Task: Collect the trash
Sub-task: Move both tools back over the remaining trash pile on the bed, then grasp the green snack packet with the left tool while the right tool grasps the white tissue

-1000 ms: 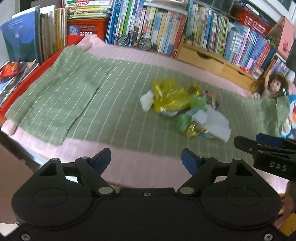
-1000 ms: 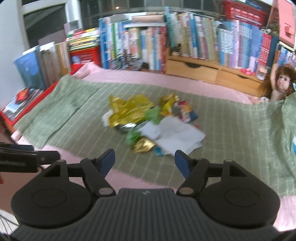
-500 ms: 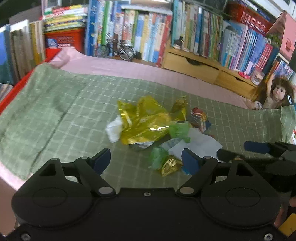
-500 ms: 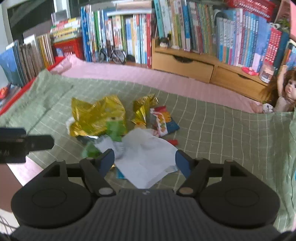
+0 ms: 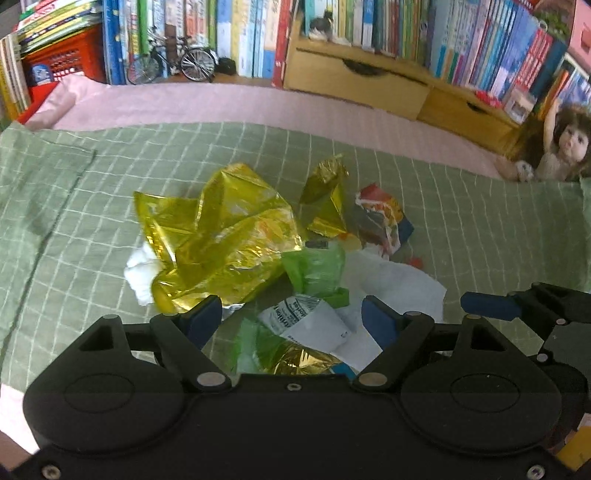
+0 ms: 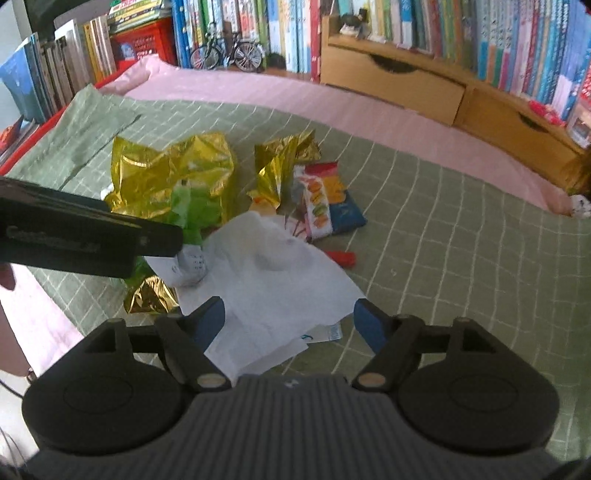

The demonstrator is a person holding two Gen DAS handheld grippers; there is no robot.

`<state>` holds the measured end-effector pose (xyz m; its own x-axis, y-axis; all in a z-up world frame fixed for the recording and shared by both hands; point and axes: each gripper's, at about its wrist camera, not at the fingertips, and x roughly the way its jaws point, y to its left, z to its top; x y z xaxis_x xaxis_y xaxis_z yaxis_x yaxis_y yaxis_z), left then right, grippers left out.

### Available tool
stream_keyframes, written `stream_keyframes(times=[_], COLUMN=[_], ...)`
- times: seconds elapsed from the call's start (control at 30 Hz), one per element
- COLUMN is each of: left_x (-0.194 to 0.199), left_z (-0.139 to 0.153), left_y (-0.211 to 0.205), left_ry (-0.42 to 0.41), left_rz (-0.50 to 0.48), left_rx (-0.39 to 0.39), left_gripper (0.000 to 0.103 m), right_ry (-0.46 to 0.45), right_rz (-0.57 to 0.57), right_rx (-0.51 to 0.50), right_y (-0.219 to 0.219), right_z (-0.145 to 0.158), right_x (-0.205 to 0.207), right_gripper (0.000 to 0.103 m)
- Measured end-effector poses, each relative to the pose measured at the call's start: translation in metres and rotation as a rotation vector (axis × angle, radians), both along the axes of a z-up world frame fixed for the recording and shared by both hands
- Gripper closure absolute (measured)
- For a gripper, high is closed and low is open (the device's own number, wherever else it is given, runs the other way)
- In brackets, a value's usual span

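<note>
A heap of trash lies on the green checked cloth (image 5: 92, 206). It holds a big crumpled gold foil wrapper (image 5: 225, 236), a smaller gold wrapper (image 5: 327, 199), a colourful snack packet (image 5: 380, 221), a green wrapper (image 5: 316, 267) and white paper (image 6: 273, 273). My left gripper (image 5: 291, 319) hangs open low over the near side of the heap, above a white printed sachet (image 5: 310, 323). My right gripper (image 6: 288, 319) is open over the white paper's near edge. The same gold wrapper (image 6: 173, 173) and snack packet (image 6: 325, 206) lie beyond it.
A bookshelf (image 5: 406, 33) and wooden drawers (image 5: 354, 81) line the far side. A model bicycle (image 5: 171, 64), a red crate (image 5: 62, 62) and a doll (image 5: 557, 147) stand around the pink bed surface (image 6: 332, 110). The other gripper's black body (image 6: 74, 236) crosses the right wrist view's left.
Both grippers have moved forward and down onto the trash heap, which now fills the middle of both views. Both stayed open.
</note>
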<state>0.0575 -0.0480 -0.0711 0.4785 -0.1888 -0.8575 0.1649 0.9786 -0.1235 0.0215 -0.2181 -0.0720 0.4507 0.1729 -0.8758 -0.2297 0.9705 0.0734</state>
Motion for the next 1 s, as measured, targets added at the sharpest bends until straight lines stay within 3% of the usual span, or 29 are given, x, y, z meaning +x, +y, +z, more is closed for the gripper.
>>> stream_keyframes(times=[0.4, 0.63, 1.0], left_x=[0.011, 0.007, 0.008], left_z=[-0.019, -0.012, -0.009], left_y=[-0.009, -0.005, -0.007], left_ry=[0.059, 0.055, 0.047], left_rz=[-0.037, -0.041, -0.049], left_rx=[0.032, 0.023, 0.028], left_gripper=[0.022, 0.022, 0.022], right_ry=[0.037, 0.049, 0.027], right_rz=[0.063, 0.103, 0.045], right_rx=[0.029, 0.043, 0.047], right_y=[0.009, 0.013, -0.006], right_z=[-0.022, -0.022, -0.009], right_x=[0.008, 0.005, -0.004], right_gripper=[0.017, 0.049, 0.049])
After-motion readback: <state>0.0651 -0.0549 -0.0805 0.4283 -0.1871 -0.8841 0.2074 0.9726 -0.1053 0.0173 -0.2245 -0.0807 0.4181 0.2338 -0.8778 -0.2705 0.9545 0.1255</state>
